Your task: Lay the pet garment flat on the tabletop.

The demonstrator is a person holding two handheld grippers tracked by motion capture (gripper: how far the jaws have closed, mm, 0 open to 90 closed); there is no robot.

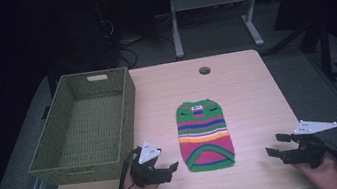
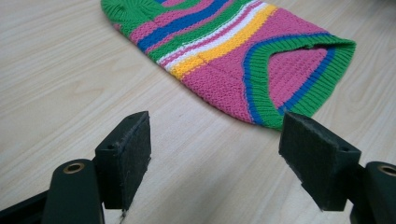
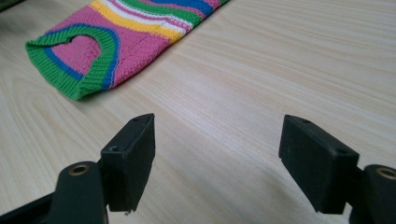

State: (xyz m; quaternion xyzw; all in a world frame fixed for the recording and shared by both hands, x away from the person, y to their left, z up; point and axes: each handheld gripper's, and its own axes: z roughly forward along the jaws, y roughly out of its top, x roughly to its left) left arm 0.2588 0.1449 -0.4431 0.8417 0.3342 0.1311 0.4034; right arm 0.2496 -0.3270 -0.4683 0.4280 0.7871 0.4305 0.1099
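Dim dark surroundings, evenly lit tabletop (image 1: 247, 93), soft shadows, slight blur

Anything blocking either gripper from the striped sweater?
Nothing visible. Bare table lies between the open left gripper and the sweater, and likewise between the open right gripper and it. The green basket sits off to the left, apart from both paths.

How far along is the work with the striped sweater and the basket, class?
Nothing looks done yet: the small striped sweater lies flat and unfolded on the table, and the green woven basket holds nothing. In hand: the left gripper and right gripper flank the sweater's near hem, both open, neither touching it. Grasping it and any folding or moving remain.
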